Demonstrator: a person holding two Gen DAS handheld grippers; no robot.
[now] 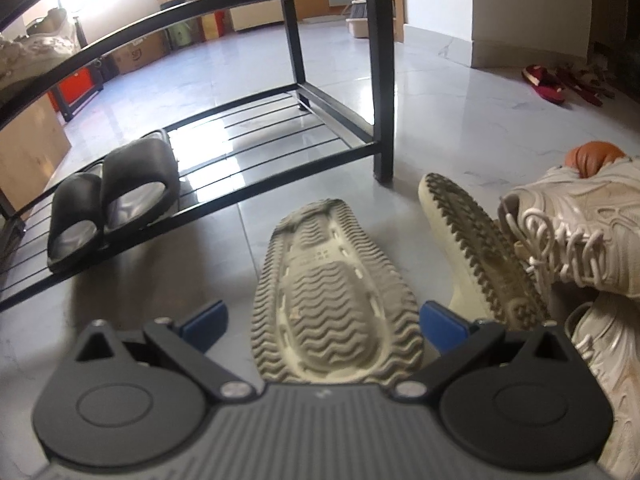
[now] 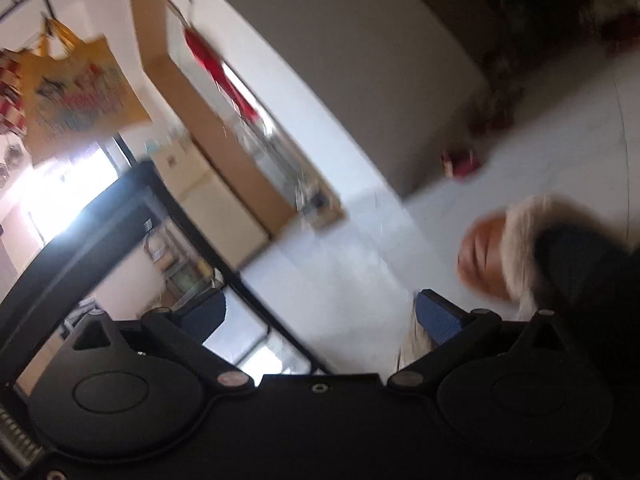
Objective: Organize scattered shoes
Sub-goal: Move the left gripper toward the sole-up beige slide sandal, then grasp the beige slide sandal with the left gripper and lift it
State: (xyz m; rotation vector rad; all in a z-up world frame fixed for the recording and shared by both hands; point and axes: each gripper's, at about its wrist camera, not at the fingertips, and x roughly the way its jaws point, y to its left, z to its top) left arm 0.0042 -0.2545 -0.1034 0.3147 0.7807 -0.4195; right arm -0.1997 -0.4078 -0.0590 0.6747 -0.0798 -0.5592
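A cream clog (image 1: 334, 292) lies sole-up on the tile floor, and my left gripper (image 1: 324, 320) stands open with a blue pad on either side of its near end. A second cream clog (image 1: 476, 248) leans sole-out against a white laced sneaker (image 1: 580, 232) to the right. Two black slides (image 1: 108, 200) sit side by side on the lowest shelf of the black metal shoe rack (image 1: 280, 120). In the blurred, tilted right wrist view my right gripper (image 2: 320, 316) is open with nothing between its pads; a fuzzy cream and orange shoe (image 2: 500, 248) is just right of it.
An orange ball-like thing (image 1: 592, 156) sits behind the sneaker. Dark red slippers (image 1: 548, 82) lie far right near a wall. Pale shoes (image 1: 32, 52) rest on the rack's upper shelf at left. Cardboard boxes (image 1: 136, 52) line the far wall.
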